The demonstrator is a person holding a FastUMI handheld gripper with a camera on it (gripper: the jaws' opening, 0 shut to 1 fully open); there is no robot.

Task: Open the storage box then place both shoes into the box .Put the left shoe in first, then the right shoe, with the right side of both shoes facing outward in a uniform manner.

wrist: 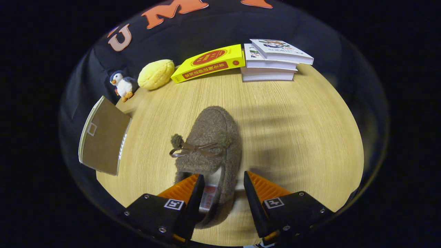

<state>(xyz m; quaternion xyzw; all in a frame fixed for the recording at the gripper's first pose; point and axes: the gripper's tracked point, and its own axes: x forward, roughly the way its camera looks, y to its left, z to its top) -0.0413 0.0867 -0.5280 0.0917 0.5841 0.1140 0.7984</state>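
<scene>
Gripper view: gripper (222,186) fingers spread wide over the heel end of a brown fuzzy slipper-style shoe (210,141) with a thin brown bow, lying mid-desk, toe pointing at the far edge. Left finger sits over the shoe opening, right finger just off its right side, apart from it; not gripping. Light wooden desk (293,137). Brown cardboard flap (103,137) hangs at the left edge. Along the far edge: small penguin plush (122,84), yellow bun-shaped soft toy (156,73), yellow book (210,62) leaning on a stack of white books (272,60).
</scene>
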